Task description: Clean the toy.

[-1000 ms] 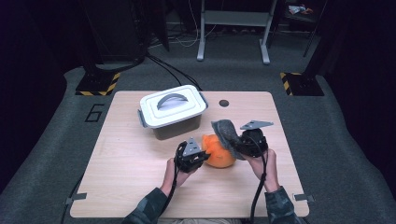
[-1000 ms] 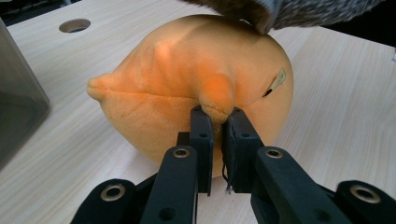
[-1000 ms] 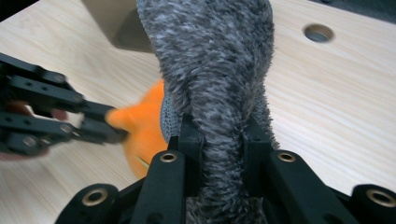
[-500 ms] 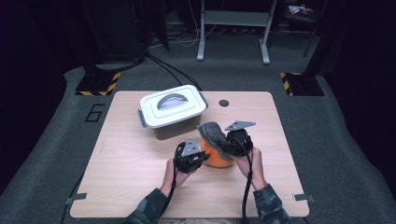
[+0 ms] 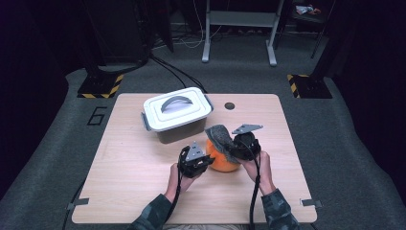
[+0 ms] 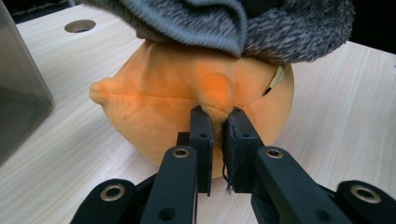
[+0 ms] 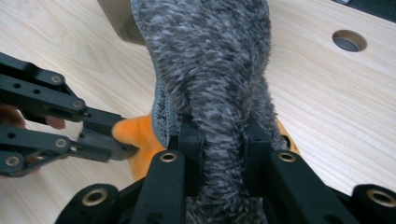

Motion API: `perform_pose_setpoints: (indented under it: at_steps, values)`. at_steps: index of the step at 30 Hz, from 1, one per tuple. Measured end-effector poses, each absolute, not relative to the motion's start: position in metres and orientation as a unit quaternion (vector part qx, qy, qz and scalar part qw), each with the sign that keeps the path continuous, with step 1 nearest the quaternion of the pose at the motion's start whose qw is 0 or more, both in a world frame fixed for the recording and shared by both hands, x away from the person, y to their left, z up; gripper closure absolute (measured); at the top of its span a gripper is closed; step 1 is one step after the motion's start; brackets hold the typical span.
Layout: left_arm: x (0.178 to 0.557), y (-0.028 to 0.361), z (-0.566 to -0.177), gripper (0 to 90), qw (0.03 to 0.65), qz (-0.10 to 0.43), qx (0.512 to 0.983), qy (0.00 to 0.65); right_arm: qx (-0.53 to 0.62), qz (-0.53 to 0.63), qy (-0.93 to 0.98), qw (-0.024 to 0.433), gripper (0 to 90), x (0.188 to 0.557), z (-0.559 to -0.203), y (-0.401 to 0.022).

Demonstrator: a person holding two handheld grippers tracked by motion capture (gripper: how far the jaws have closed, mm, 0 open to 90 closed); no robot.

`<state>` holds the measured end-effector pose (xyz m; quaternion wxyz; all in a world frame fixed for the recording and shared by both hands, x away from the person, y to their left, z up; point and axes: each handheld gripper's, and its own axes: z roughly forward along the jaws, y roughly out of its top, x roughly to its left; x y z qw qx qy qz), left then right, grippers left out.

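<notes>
High view: one wooden table [image 5: 119, 191] across the middle of the frame, with one white lidded box [image 5: 177, 114] at upper centre, one round hole [image 5: 230, 106] to its right, one orange plush toy [image 5: 222, 159] just below the box, and one grey fuzzy cloth [image 5: 221, 138] draped over the toy's top. Two grippers at lower centre: left gripper [image 5: 205, 162] against the toy's left side, right gripper [image 5: 233, 149] on the cloth above the toy's right side, two forearms rising from the bottom edge. Left gripper view: two black jaws near centre, nearly together, pinching a small fold of the orange plush toy [image 6: 163, 107], with the grey fuzzy cloth [image 6: 261, 23] hanging across the top of the frame. Right gripper view: two jaws at lower centre clamped narrow on the grey fuzzy cloth [image 7: 219, 70], one sliver of orange plush toy [image 7: 135, 135] at centre left, gripped by the left gripper [image 7: 128, 140] coming in from the left edge.
</notes>
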<state>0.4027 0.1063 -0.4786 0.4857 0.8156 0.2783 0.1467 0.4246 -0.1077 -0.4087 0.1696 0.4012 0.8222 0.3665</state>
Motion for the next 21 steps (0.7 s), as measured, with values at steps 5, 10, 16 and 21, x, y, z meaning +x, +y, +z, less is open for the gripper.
perform_pose_setpoints:
  at_steps: [5, 10, 16, 21]
  values:
    - [0.402, 0.105, -0.479, 82.7, 0.485, 0.149, 0.816, 0.277, 0.416, 0.364, 0.814, 0.179, 75.0, 0.422, -0.413, -0.123]
    - [0.402, 0.105, -0.479, 82.8, 0.484, 0.148, 0.817, 0.276, 0.441, 0.358, 0.801, 0.188, 75.1, 0.419, -0.421, -0.143]
    - [0.402, 0.106, -0.481, 82.8, 0.486, 0.149, 0.815, 0.278, 0.477, 0.35, 0.785, 0.182, 75.1, 0.421, -0.441, -0.166]
    - [0.402, 0.106, -0.481, 82.8, 0.485, 0.148, 0.816, 0.277, 0.494, 0.351, 0.778, 0.166, 75.1, 0.423, -0.456, -0.176]
